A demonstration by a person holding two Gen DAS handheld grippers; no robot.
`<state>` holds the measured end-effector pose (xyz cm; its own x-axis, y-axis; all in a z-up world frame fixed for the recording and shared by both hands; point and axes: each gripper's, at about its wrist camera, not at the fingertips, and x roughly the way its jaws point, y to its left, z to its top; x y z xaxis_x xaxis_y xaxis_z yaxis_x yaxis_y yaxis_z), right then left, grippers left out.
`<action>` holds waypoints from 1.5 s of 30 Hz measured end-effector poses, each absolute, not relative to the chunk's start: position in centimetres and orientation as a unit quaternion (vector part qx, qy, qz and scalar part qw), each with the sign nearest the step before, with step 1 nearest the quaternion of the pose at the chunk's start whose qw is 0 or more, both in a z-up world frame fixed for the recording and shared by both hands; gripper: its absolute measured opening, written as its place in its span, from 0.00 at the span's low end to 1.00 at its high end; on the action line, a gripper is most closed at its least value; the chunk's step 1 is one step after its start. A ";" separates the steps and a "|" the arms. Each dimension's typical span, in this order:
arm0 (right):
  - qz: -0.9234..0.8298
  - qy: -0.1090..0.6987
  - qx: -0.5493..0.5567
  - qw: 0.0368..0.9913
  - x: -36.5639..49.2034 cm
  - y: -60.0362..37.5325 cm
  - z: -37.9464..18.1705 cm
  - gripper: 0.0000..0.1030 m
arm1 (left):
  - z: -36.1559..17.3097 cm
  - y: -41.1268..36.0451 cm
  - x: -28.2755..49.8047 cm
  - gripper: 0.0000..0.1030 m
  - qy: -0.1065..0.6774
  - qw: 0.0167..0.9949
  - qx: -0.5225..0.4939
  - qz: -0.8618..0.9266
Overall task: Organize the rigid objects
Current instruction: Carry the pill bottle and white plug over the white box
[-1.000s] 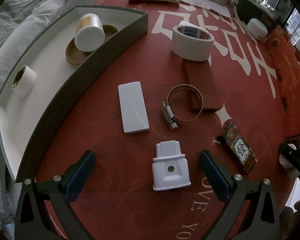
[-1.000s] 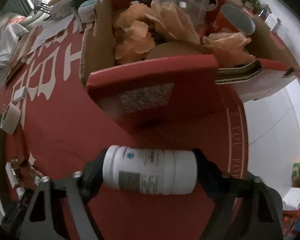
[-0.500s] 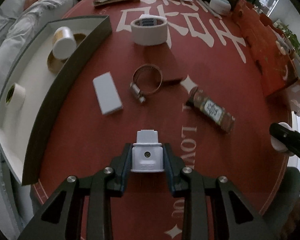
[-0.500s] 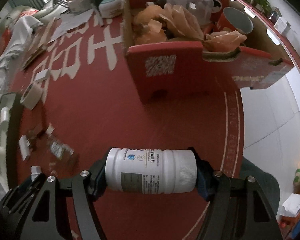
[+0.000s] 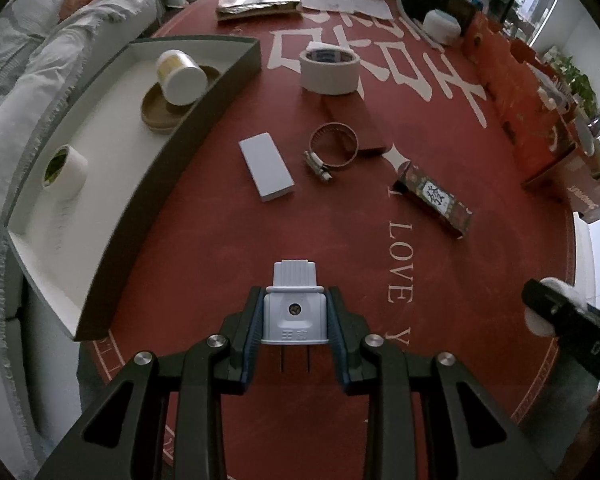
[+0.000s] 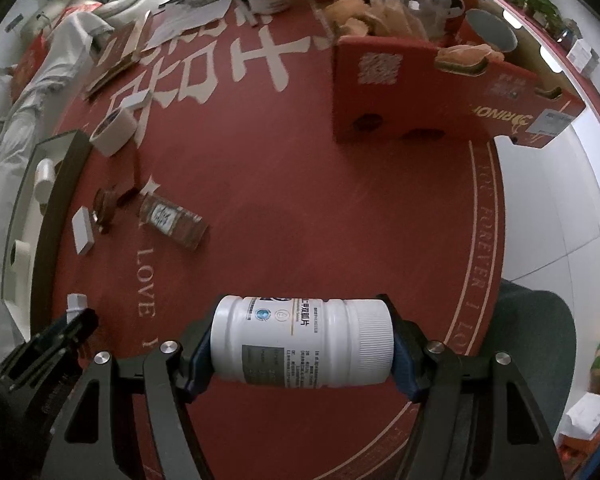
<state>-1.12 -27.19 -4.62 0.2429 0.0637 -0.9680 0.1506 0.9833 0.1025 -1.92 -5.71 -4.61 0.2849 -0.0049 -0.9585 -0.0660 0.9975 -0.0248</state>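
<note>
From the left wrist view, the left gripper (image 5: 294,322) reaches out low over the red tablecloth (image 5: 220,248), pointing toward the far side. Its two fingers are squeezed tight on a white plug (image 5: 294,312), one on each side. The plug's two metal pins poke back toward the camera. Far left sits the long tray (image 5: 160,168) with a small tape roll (image 5: 65,170) near its close end and a white jar (image 5: 180,77) lying on a brown dish (image 5: 160,114) at its far end. Out on the cloth lie a white block (image 5: 265,166), a metal hose clamp (image 5: 332,152) just right of it, a big tape roll (image 5: 329,70) farther off, and a dark patterned box (image 5: 436,200) to the right. At the right edge the right gripper (image 5: 568,316) pokes in — it is cut off, and only a bit of something white shows by it.

From the right wrist view, the right gripper (image 6: 302,354) hangs above the near part of the cloth. Its fingers are clamped on a white pill bottle (image 6: 302,346) lying sideways, cap to the right. The bottle hides the fingertips. Far right stands a red cardboard box (image 6: 420,92) — its stuffing is hard to make out, maybe paper flowers. At the near left the left gripper shows as a dark shape with the plug's white tip sticking out.
</note>
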 end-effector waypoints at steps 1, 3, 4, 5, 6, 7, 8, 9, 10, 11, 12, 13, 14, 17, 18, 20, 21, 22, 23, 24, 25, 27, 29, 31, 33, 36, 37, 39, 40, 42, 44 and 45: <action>-0.026 0.615 0.084 0.784 -1.3 -26.9 -4.5 0.69 | -4.5 -5.5 -2.2 0.32 0.595 0.803 -0.032 0.020; -0.023 0.615 0.077 0.784 -1.4 -26.2 -4.5 0.69 | -4.3 -5.1 -2.4 0.32 0.593 0.804 -0.038 0.021; -0.021 0.615 0.072 0.785 -1.6 -25.8 -4.4 0.69 | -4.3 -4.9 -2.3 0.32 0.592 0.805 -0.041 0.022; -0.019 0.614 0.068 0.786 -1.6 -25.4 -4.4 0.69 | -4.3 -4.8 -2.2 0.32 0.590 0.806 -0.046 0.023; -0.018 0.614 0.065 0.786 -1.7 -25.1 -4.3 0.69 | -4.3 -4.6 -2.1 0.32 0.589 0.806 -0.049 0.023; -0.016 0.615 0.061 0.786 -1.8 -24.7 -4.2 0.69 | -4.2 -4.3 -2.3 0.32 0.588 0.807 -0.054 0.025; -0.016 0.614 0.059 0.787 -1.8 -24.4 -4.2 0.69 | -4.2 -4.1 -2.3 0.32 0.587 0.807 -0.057 0.026; -0.015 0.614 0.055 0.787 -1.9 -24.0 -4.2 0.69 | -4.1 -3.8 -2.3 0.32 0.586 0.808 -0.061 0.027; -0.013 0.613 0.051 0.788 -1.9 -23.6 -4.0 0.69 | -4.1 -3.6 -2.4 0.32 0.585 0.808 -0.064 0.028; -0.012 0.614 0.047 0.788 -1.8 -23.2 -4.0 0.69 | -4.0 -3.3 -2.6 0.32 0.583 0.809 -0.067 0.030; -0.010 0.613 0.043 0.788 -1.9 -22.9 -4.0 0.69 | -4.0 -3.0 -2.8 0.32 0.583 0.809 -0.070 0.031; -0.008 0.613 0.039 0.789 -1.9 -22.5 -3.9 0.69 | -4.0 -2.8 -2.8 0.32 0.582 0.809 -0.073 0.032; -0.007 0.613 0.035 0.789 -2.0 -22.2 -3.8 0.69 | -4.0 -2.5 -2.9 0.32 0.582 0.809 -0.077 0.032; -0.002 0.612 0.022 0.790 -2.1 -21.1 -3.5 0.69 | -3.9 -1.8 -3.2 0.32 0.579 0.810 -0.090 0.035; 0.000 0.612 0.018 0.791 -2.2 -20.8 -3.4 0.69 | -3.9 -1.6 -3.3 0.32 0.578 0.810 -0.094 0.035; 0.003 0.611 0.010 0.791 -2.3 -20.1 -3.3 0.69 | -3.8 -1.1 -3.4 0.32 0.575 0.811 -0.102 0.037; 0.004 0.610 0.007 0.792 -2.3 -19.9 -3.2 0.69 | -3.8 -0.8 -3.5 0.32 0.574 0.811 -0.106 0.037; 0.006 0.610 0.002 0.793 -2.4 -19.5 -3.1 0.69 | -3.7 -0.6 -3.6 0.32 0.573 0.811 -0.110 0.039; 0.007 0.609 -0.002 0.793 -2.4 -19.2 -3.0 0.69 | -3.6 -0.2 -3.6 0.32 0.571 0.812 -0.115 0.040; 0.009 0.609 -0.006 0.793 -2.5 -18.9 -2.9 0.69 | -3.5 0.0 -3.6 0.32 0.570 0.812 -0.119 0.041; 0.010 0.608 -0.010 0.794 -2.5 -18.6 -2.8 0.69 | -3.4 0.3 -3.6 0.32 0.569 0.812 -0.123 0.043; 0.015 0.605 -0.019 0.796 -2.4 -17.9 -2.4 0.69 | -2.7 1.1 -3.5 0.32 0.562 0.815 -0.129 0.050; 0.023 0.599 -0.023 0.800 -2.2 -17.2 -1.6 0.69 | -1.7 1.9 -3.3 0.32 0.551 0.822 -0.133 0.058; 0.032 0.591 -0.025 0.806 -1.7 -16.4 -0.6 0.69 | -0.5 2.8 -3.1 0.32 0.542 0.827 -0.139 0.064; 0.044 0.579 -0.025 0.813 -1.1 -15.4 0.6 0.69 | 0.9 3.7 -2.7 0.32 0.532 0.831 -0.146 0.068; 0.068 0.559 -0.025 0.826 0.0 -13.6 3.0 0.69 | 3.3 4.8 -2.1 0.32 0.515 0.841 -0.150 0.070; 0.079 0.548 -0.027 0.832 0.6 -12.7 4.2 0.69 | 4.2 5.0 -1.9 0.32 0.508 0.845 -0.150 0.072; 0.096 0.533 -0.028 0.840 1.4 -11.4 5.9 0.69 | 6.5 5.9 -1.3 0.32 0.489 0.855 -0.151 0.077; 0.109 0.523 -0.025 0.845 2.0 -10.5 7.2 0.69 | 7.3 6.4 -1.1 0.32 0.482 0.859 -0.153 0.079; 0.128 0.509 -0.019 0.851 2.9 -9.2 8.9 0.69 | 9.5 7.8 -0.6 0.32 0.462 0.868 -0.159 0.089; 0.146 0.489 -0.017 0.860 3.8 -7.7 11.1 0.69 | 11.4 9.1 0.0 0.32 0.444 0.875 -0.164 0.101; 0.152 0.480 -0.018 0.864 4.3 -7.0 11.9 0.69 | 12.2 9.8 0.3 0.32 0.435 0.878 -0.165 0.109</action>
<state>4.28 -7.04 11.91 0.4938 0.2446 -0.8345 -0.2794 0.9534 0.1141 0.35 9.78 12.24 0.5979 0.0473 -0.8002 -0.3343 0.9220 -0.1953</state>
